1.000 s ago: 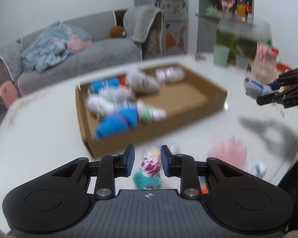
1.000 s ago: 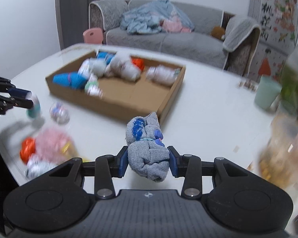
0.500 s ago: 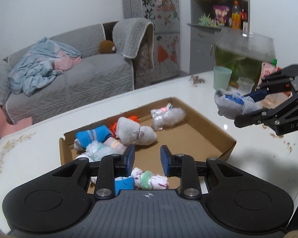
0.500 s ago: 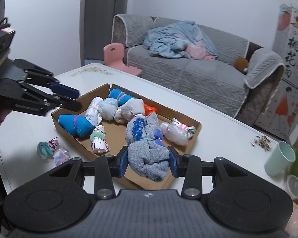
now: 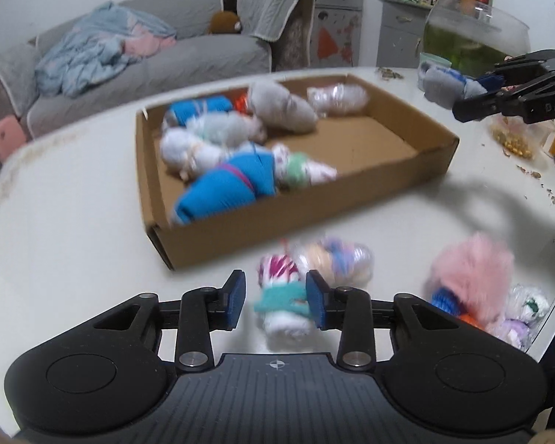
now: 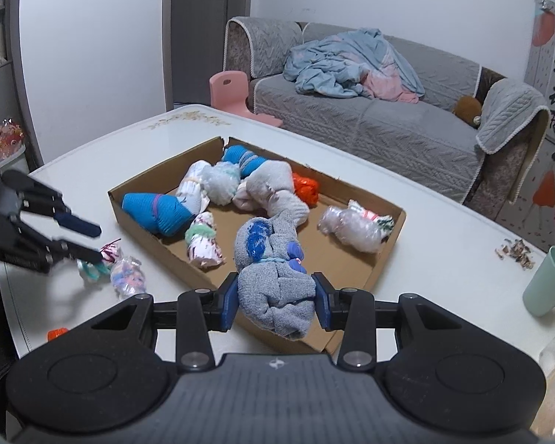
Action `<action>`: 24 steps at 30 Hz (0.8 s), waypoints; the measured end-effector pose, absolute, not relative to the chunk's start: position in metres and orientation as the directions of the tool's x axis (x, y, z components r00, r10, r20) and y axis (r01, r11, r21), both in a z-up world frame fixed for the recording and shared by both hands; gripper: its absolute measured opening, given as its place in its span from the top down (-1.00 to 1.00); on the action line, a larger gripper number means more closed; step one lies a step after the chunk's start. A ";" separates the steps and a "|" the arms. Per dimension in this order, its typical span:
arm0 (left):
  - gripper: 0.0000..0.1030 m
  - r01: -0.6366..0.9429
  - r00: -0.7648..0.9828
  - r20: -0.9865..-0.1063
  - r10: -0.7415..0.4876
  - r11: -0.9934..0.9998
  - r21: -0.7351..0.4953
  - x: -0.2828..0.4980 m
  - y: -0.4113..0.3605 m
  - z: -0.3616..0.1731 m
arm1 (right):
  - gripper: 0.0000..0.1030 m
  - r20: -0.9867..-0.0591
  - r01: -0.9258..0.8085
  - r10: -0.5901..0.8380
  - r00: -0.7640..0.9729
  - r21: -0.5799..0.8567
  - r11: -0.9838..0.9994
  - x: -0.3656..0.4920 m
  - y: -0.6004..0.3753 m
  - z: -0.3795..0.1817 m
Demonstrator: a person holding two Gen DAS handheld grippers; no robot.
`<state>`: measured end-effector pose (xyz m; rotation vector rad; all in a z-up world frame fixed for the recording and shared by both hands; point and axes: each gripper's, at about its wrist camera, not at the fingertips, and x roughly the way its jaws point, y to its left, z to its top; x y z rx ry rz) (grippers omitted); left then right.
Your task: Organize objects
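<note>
A brown cardboard tray (image 5: 299, 218) (image 6: 384, 255) on the white table holds several rolled sock bundles. My right gripper (image 6: 276, 298) is shut on a grey sock bundle with blue marks (image 6: 273, 277), held above the tray's near right corner; it also shows in the left wrist view (image 5: 447, 87). My left gripper (image 5: 276, 298) is open, low over the table in front of the tray, its jaws on either side of a white, pink and teal sock bundle (image 5: 283, 299) that lies on the table. In the right wrist view the left gripper (image 6: 88, 240) hovers over that bundle (image 6: 103, 259).
Loose bundles lie in front of the tray: a pastel wrapped one (image 5: 336, 262) (image 6: 127, 277), a pink fluffy one (image 5: 470, 277) and others at the table's edge (image 5: 525, 307). A mint cup (image 6: 547, 281), a fish tank (image 5: 470, 33) and crumbs sit at the right. A sofa stands behind.
My left gripper has dropped from above the tray to the table in front of it and now straddles the teal bundle. My right gripper has kept the grey bundle, staying over the tray.
</note>
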<state>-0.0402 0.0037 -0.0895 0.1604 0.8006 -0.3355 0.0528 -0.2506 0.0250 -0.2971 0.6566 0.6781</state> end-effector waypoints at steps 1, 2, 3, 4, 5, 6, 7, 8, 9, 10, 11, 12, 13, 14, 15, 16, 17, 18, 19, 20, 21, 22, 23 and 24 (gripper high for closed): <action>0.14 0.354 0.645 -0.727 -0.234 0.935 0.013 -0.040 0.002 -0.093 | 0.27 -0.649 -0.661 0.482 0.589 -0.044 0.749 0.051 -0.251 0.024; 0.13 0.353 0.652 -0.724 -0.227 0.935 0.025 -0.040 0.001 -0.096 | 0.27 -0.649 -0.662 0.483 0.587 -0.041 0.748 0.049 -0.252 0.023; 0.09 0.346 0.659 -0.720 -0.220 0.938 0.031 -0.039 0.001 -0.098 | 0.27 -0.649 -0.663 0.487 0.584 -0.036 0.748 0.047 -0.252 0.022; 0.06 0.337 0.661 -0.719 -0.214 0.941 0.030 -0.038 0.000 -0.099 | 0.27 -0.650 -0.664 0.489 0.582 -0.033 0.747 0.045 -0.253 0.022; 0.06 0.335 0.660 -0.720 -0.213 0.942 0.029 -0.037 0.001 -0.101 | 0.27 -0.651 -0.664 0.488 0.582 -0.033 0.747 0.043 -0.253 0.021; 0.06 0.335 0.662 -0.719 -0.211 0.942 0.033 -0.037 0.000 -0.103 | 0.27 -0.651 -0.665 0.489 0.580 -0.033 0.746 0.041 -0.253 0.020; 0.07 0.336 0.664 -0.717 -0.210 0.941 0.035 -0.037 0.000 -0.104 | 0.27 -0.652 -0.667 0.492 0.577 -0.030 0.744 0.039 -0.253 0.020; 0.10 0.339 0.666 -0.714 -0.216 0.940 0.032 -0.038 0.001 -0.104 | 0.27 -0.653 -0.670 0.493 0.575 -0.029 0.742 0.037 -0.253 0.019; 0.21 0.341 0.667 -0.711 -0.221 0.940 0.027 -0.039 0.001 -0.104 | 0.27 -0.653 -0.671 0.493 0.575 -0.030 0.741 0.035 -0.252 0.018; 0.23 0.342 0.667 -0.710 -0.226 0.939 0.022 -0.040 0.002 -0.105 | 0.27 -0.653 -0.672 0.495 0.573 -0.029 0.740 0.034 -0.253 0.018; 0.26 0.340 0.668 -0.709 -0.226 0.940 0.020 -0.041 0.003 -0.105 | 0.27 -0.655 -0.675 0.498 0.568 -0.025 0.738 0.033 -0.252 0.016; 0.29 0.338 0.668 -0.709 -0.226 0.941 0.018 -0.041 0.004 -0.105 | 0.27 -0.656 -0.675 0.498 0.568 -0.025 0.737 0.032 -0.253 0.015; 0.30 0.338 0.667 -0.710 -0.227 0.941 0.017 -0.042 0.005 -0.104 | 0.27 -0.657 -0.675 0.498 0.566 -0.023 0.737 0.032 -0.253 0.014; 0.32 0.339 0.665 -0.711 -0.228 0.941 0.015 -0.043 0.005 -0.104 | 0.27 -0.659 -0.675 0.498 0.564 -0.019 0.738 0.032 -0.254 0.014; 0.32 0.342 0.662 -0.713 -0.231 0.940 0.013 -0.044 0.006 -0.103 | 0.27 -0.660 -0.674 0.497 0.564 -0.020 0.739 0.032 -0.254 0.013; 0.32 0.344 0.660 -0.715 -0.230 0.939 0.015 -0.046 0.007 -0.102 | 0.27 -0.660 -0.673 0.495 0.564 -0.021 0.739 0.031 -0.255 0.012; 0.32 0.346 0.662 -0.714 -0.229 0.938 0.019 -0.047 0.008 -0.100 | 0.27 -0.661 -0.673 0.495 0.564 -0.020 0.739 0.032 -0.256 0.012; 0.32 0.349 0.664 -0.712 -0.230 0.937 0.023 -0.048 0.009 -0.096 | 0.27 -0.661 -0.673 0.495 0.565 -0.021 0.740 0.032 -0.258 0.013; 0.32 0.350 0.668 -0.708 -0.230 0.936 0.025 -0.048 0.010 -0.090 | 0.27 -0.660 -0.671 0.492 0.568 -0.025 0.741 0.033 -0.259 0.013; 0.32 0.352 0.673 -0.703 -0.231 0.935 0.030 -0.048 0.010 -0.083 | 0.27 -0.659 -0.669 0.489 0.571 -0.028 0.743 0.034 -0.261 0.014; 0.32 0.358 0.681 -0.694 -0.232 0.933 0.040 -0.046 0.009 -0.075 | 0.27 -0.658 -0.667 0.485 0.575 -0.034 0.744 0.035 -0.262 0.016; 0.32 0.366 0.689 -0.686 -0.234 0.929 0.052 -0.043 0.008 -0.065 | 0.27 -0.657 -0.665 0.482 0.580 -0.041 0.746 0.037 -0.262 0.017; 0.32 0.373 0.698 -0.676 -0.237 0.926 0.061 -0.039 0.006 -0.055 | 0.27 -0.654 -0.664 0.479 0.585 -0.047 0.746 0.039 -0.263 0.020; 0.32 0.378 0.707 -0.664 -0.242 0.923 0.066 -0.033 0.003 -0.044 | 0.27 -0.651 -0.663 0.478 0.590 -0.053 0.747 0.042 -0.263 0.023</action>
